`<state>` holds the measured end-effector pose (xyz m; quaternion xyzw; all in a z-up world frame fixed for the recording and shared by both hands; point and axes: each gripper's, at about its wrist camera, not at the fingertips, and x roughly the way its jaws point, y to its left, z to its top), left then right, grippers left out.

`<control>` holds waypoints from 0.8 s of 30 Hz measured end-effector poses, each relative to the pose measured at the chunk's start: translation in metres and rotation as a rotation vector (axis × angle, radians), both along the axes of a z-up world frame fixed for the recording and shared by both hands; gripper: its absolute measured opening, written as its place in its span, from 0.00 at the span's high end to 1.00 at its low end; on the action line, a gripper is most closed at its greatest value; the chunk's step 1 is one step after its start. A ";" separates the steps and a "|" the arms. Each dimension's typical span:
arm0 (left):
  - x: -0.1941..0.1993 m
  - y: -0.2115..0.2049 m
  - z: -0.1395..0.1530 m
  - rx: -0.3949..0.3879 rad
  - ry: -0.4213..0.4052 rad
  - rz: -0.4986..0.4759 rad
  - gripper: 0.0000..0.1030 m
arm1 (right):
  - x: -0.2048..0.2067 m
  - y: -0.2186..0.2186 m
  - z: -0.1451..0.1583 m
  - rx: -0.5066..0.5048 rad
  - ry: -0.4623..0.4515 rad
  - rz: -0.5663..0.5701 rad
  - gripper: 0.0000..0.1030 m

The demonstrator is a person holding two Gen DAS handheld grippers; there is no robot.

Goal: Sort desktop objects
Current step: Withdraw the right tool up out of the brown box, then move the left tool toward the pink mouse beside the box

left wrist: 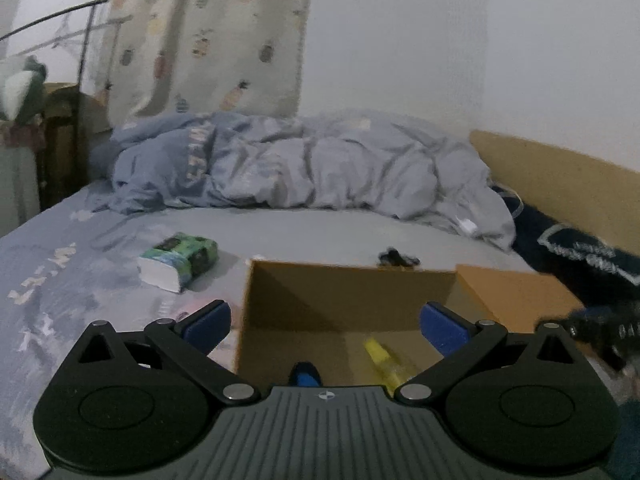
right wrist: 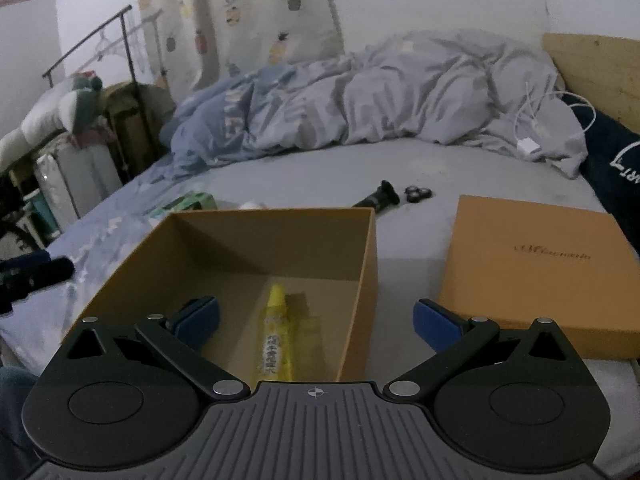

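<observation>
Hovering released above the open box point(right wrist: 256, 248) holding a yellow tube point(right wrist: 276, 332), both hand-held grippers point(left wrist: 324, 322) point(right wrist: 316, 318) would best have approached the bed's point(right wrist: 420, 216) loose items squarely.

I see a crumpled grey-blue duvet point(right wrist: 360, 92) along the far edge of the bed point(right wrist: 460, 168), a fruit-print curtain point(right wrist: 240, 12) behind it, a wooden headboard point(right wrist: 600, 68) at the right edge, a white charger cable point(right wrist: 528, 132) on the duvet, a black clothes rail point(right wrist: 92, 36) beyond the far left corner.
</observation>
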<state>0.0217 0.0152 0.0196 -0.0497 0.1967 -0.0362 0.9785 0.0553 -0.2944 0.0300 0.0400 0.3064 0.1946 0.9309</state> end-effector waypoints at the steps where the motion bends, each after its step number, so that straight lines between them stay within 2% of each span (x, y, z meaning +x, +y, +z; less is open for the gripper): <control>1: 0.000 0.004 0.003 -0.008 -0.007 0.013 0.00 | 0.000 0.000 0.000 0.003 0.001 -0.002 0.00; 7: 0.008 0.038 0.019 -0.045 -0.048 0.119 0.00 | 0.001 -0.002 0.000 0.018 0.010 -0.013 0.00; 14: 0.041 0.064 0.028 0.056 -0.093 0.140 0.00 | -0.001 0.009 0.015 0.055 0.019 -0.006 0.00; 19: 0.074 0.082 0.022 0.104 -0.066 0.131 0.00 | 0.004 0.021 0.020 0.059 0.032 0.002 0.00; 24: 0.106 0.098 0.003 0.152 -0.012 0.107 0.00 | 0.012 0.033 0.021 0.057 0.049 0.011 0.00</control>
